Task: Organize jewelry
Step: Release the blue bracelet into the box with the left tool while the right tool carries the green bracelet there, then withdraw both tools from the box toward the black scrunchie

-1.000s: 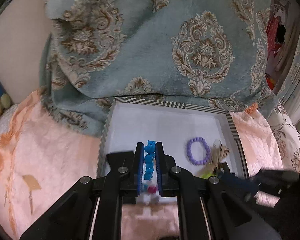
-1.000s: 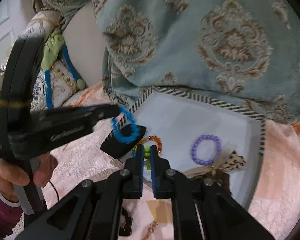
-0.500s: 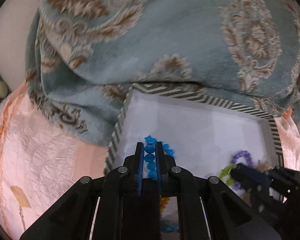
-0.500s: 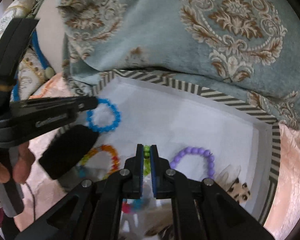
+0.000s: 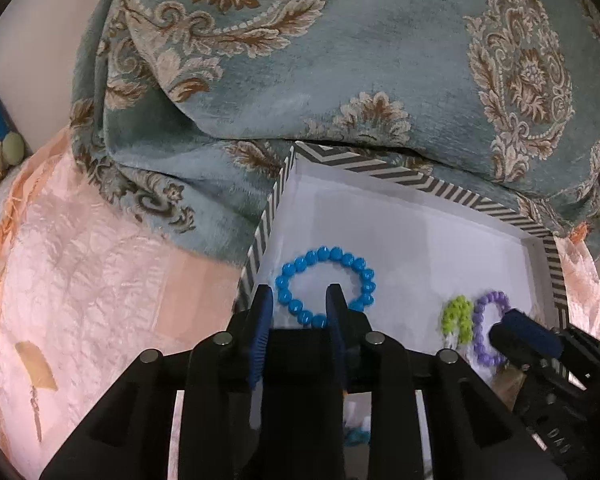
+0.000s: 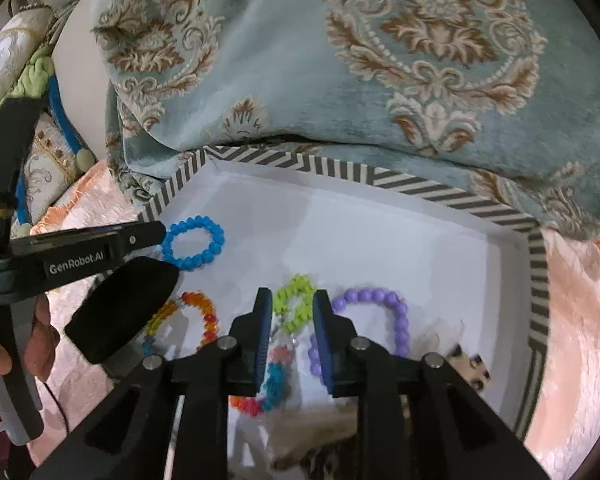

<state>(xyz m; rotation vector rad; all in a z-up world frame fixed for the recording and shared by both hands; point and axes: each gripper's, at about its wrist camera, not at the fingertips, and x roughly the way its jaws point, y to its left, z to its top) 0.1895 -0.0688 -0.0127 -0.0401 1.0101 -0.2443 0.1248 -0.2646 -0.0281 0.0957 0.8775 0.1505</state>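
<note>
the left claw [image 5: 299, 296] is spread wide, holding nothing, over the blue bracelet [image 5: 326, 286] that lies flat in the tray's near left corner. the right claw [image 6: 288, 304] is also parted and grips nothing, the green bracelet [image 6: 294, 306] lying between its fingers. largest first: the teal blanket [image 6: 340, 60] overhangs the striped tray [image 6: 536, 252]; inside lie a purple bracelet [image 6: 380, 300] just right of the green one, and an orange bracelet [image 6: 200, 312] to its left

The blue beads [image 5: 326, 285] look shiny and plastic. The tray [image 6: 380, 240] is smooth and white inside. The blanket [image 5: 340, 60] is soft, fuzzy cloth. The pink sheet [image 5: 100, 280] looks crinkly.
</note>
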